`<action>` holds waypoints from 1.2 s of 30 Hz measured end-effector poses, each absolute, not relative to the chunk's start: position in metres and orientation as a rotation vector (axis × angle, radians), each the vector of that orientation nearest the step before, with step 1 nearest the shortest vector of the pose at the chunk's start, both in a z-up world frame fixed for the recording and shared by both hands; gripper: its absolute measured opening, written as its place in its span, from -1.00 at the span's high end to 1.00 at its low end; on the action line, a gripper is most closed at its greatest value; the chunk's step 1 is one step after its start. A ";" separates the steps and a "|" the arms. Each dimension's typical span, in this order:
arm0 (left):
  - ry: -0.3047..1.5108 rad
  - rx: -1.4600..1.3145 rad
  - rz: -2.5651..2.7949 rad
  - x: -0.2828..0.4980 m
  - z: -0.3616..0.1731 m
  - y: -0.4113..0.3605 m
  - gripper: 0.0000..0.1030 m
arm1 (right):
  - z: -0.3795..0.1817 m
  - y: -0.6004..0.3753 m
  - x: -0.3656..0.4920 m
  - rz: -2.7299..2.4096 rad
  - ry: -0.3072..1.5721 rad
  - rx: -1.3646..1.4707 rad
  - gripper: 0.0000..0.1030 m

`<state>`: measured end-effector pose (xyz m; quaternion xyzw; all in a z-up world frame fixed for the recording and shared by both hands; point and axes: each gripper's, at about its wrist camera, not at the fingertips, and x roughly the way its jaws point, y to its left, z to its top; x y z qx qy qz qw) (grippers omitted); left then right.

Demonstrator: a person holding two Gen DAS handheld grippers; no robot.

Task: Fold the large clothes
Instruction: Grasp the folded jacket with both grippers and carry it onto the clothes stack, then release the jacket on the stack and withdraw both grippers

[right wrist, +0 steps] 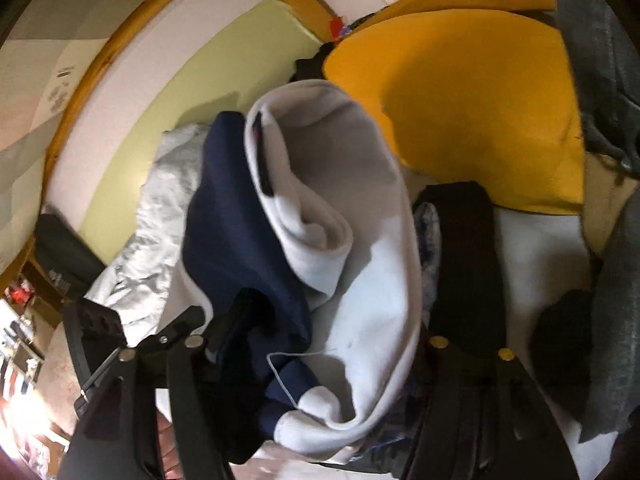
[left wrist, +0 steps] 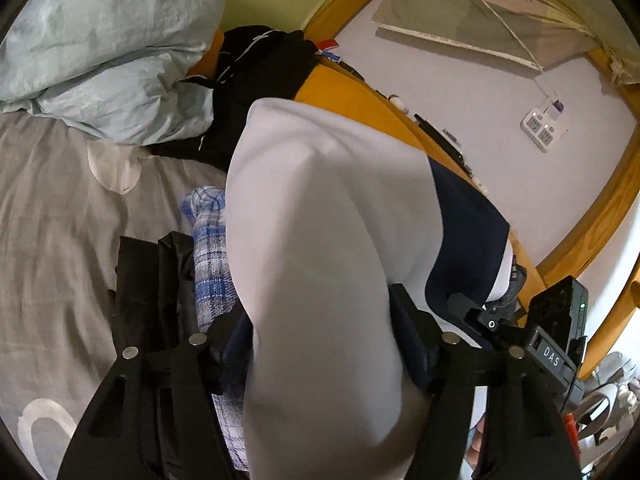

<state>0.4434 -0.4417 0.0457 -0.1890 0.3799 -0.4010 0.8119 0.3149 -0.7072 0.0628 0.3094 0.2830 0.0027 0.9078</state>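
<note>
Left tongs parted, white-and-navy garment bunched between; grip unclear. Right tongs likewise, frame centre. Bed at left.

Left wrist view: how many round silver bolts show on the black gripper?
4: two bolts at lower left, two at lower right. The white garment may hide more.

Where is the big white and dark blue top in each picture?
Left wrist view: the white and navy top fills the middle, running from the bottom edge up between the left tool's fingers, with its navy part on the right.
Right wrist view: the same top is bunched in the middle, with its navy part on the left.
Shared landmark: the yellow cushion lies behind the top in both views.
</note>
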 end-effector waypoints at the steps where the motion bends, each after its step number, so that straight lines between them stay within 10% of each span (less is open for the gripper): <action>1: 0.809 -0.385 -0.843 0.445 0.043 -0.444 -0.37 | 0.062 -0.709 0.314 -0.018 0.592 0.618 -0.38; 5: 0.795 -0.282 -0.762 0.443 0.056 -0.442 -0.75 | 0.069 -0.702 0.312 -0.037 0.597 0.570 -0.47; 18: 0.235 0.097 -0.530 0.312 0.129 -0.368 -1.00 | 0.132 -0.614 0.215 -0.221 0.262 0.228 -1.00; 36: 0.222 0.128 -0.417 0.260 0.001 -0.321 -1.00 | 0.016 -0.546 0.185 -0.319 0.261 0.044 -1.00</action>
